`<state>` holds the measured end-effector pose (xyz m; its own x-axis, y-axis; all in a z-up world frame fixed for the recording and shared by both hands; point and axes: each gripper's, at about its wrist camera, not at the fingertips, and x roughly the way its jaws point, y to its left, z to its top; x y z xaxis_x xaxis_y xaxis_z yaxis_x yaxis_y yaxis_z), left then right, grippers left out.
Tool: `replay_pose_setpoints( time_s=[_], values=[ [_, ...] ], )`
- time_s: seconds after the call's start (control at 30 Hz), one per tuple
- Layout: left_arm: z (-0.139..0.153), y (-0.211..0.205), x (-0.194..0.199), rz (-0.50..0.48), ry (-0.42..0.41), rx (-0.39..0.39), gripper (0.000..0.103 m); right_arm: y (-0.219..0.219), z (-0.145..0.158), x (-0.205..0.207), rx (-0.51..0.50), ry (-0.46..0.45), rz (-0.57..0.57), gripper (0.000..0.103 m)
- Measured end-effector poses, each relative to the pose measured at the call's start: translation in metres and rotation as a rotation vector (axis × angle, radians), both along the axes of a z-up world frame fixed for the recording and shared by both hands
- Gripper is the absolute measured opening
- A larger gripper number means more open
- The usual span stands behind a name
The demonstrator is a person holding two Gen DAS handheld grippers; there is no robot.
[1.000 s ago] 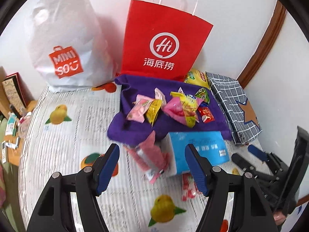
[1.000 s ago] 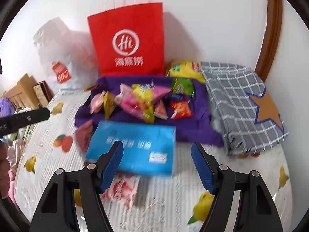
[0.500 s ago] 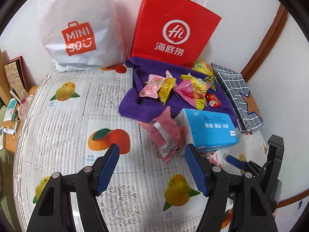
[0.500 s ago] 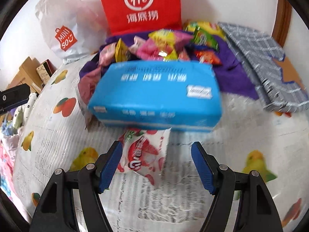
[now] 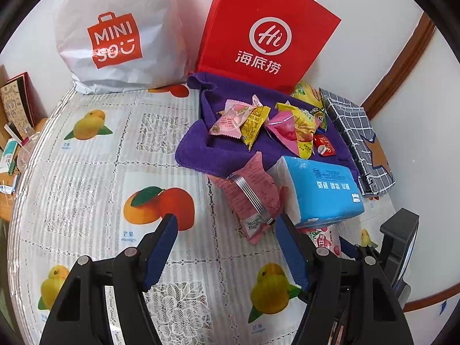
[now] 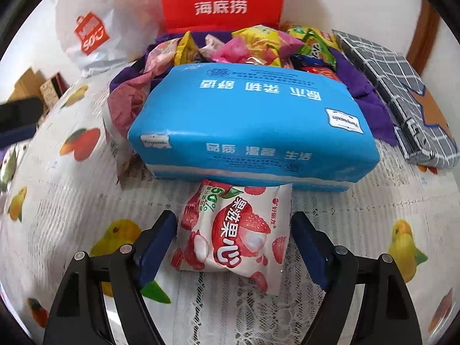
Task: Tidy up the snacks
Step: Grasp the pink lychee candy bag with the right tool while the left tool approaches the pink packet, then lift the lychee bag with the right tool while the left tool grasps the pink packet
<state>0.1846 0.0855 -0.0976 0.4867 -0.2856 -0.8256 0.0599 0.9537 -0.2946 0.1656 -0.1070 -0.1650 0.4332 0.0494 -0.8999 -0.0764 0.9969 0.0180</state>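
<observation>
Several small snack packets (image 5: 270,123) lie in a pile on a purple cloth (image 5: 201,155). A pink snack bag (image 5: 250,192) leans at the cloth's front edge beside a blue tissue pack (image 5: 322,189). A white lychee snack bag (image 6: 235,235) lies flat, its far end under the tissue pack (image 6: 253,120). My right gripper (image 6: 234,227) is open with its jaws either side of the lychee bag, not gripping it. My left gripper (image 5: 227,227) is open and empty above the tablecloth, short of the pink bag.
A white Miniso bag (image 5: 115,31) and a red paper bag (image 5: 264,34) stand against the back wall. A grey checked pouch (image 5: 359,138) lies at the right by the wall. The fruit-print tablecloth (image 5: 86,172) covers the table. Clutter sits off the left edge (image 5: 14,132).
My right gripper has moved forward and down, so the lychee bag now lies between its jaws. My left gripper has pulled back and risen, showing more tablecloth.
</observation>
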Motion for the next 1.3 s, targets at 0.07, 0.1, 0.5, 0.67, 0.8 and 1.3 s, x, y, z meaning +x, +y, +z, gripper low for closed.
replay_pose_setpoints(
  time_s=[0.07, 0.1, 0.5, 0.67, 0.8, 1.3],
  values=[
    [-0.002, -0.002, 0.000, -0.001, 0.001, 0.006, 0.068, -0.002, 0.001, -0.001, -0.001, -0.020, 0.004, 0.071],
    [-0.003, -0.004, 0.000, -0.001, 0.002, 0.007, 0.068, -0.002, 0.002, -0.002, -0.004, -0.028, 0.006, 0.068],
    [-0.011, -0.023, 0.013, 0.008, 0.019, -0.029, 0.068, -0.031, 0.006, -0.014, -0.004, -0.034, 0.073, 0.058],
    [-0.018, -0.030, 0.021, 0.017, 0.034, -0.034, 0.068, -0.060, 0.006, -0.019, -0.003, -0.046, 0.048, 0.058],
    [-0.024, -0.030, 0.029, 0.041, 0.052, -0.057, 0.068, -0.079, 0.005, -0.020, -0.002, -0.059, 0.021, 0.059],
    [-0.059, -0.038, 0.065, 0.079, 0.150, -0.124, 0.063, -0.092, 0.003, -0.016, 0.002, -0.087, 0.047, 0.060]
  ],
)
